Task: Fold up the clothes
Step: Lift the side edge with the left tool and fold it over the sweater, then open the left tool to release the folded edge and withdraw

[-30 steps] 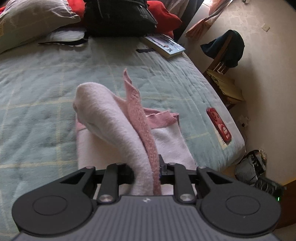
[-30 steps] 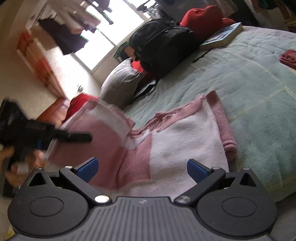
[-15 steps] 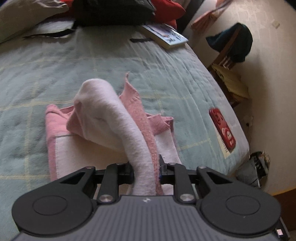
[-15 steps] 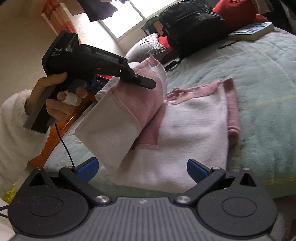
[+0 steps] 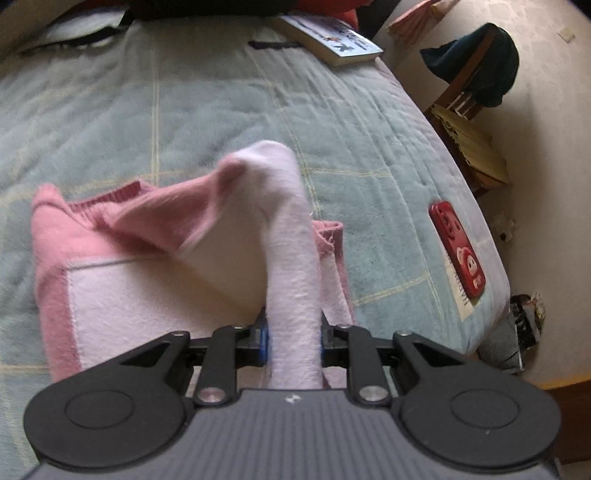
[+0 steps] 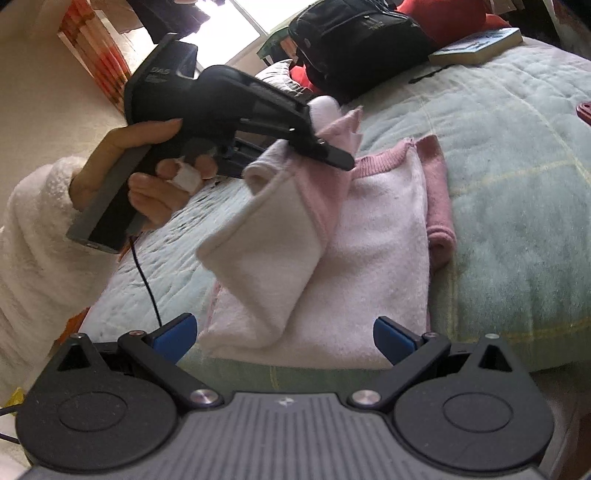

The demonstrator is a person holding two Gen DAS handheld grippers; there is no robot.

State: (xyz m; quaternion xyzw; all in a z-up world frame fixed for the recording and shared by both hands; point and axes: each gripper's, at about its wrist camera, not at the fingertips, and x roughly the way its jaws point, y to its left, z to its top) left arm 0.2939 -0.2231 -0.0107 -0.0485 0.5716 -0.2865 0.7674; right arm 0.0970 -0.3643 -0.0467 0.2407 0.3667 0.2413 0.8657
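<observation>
Left tool (image 5: 291, 338) pinching fleecy pink-and-white garment (image 5: 166, 295), quilted bedspread (image 5: 221, 110)

Red phone (image 5: 458, 249) near bed (image 5: 207, 110) edge; book (image 5: 332, 38), black backpack (image 6: 354, 29) at far end; chair (image 5: 469, 110) beside.

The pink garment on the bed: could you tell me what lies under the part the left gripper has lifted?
Under the raised flap of the pink garment held by the left gripper lies the garment's own white panel on the green quilt. What lies beneath that flat layer is covered.
</observation>
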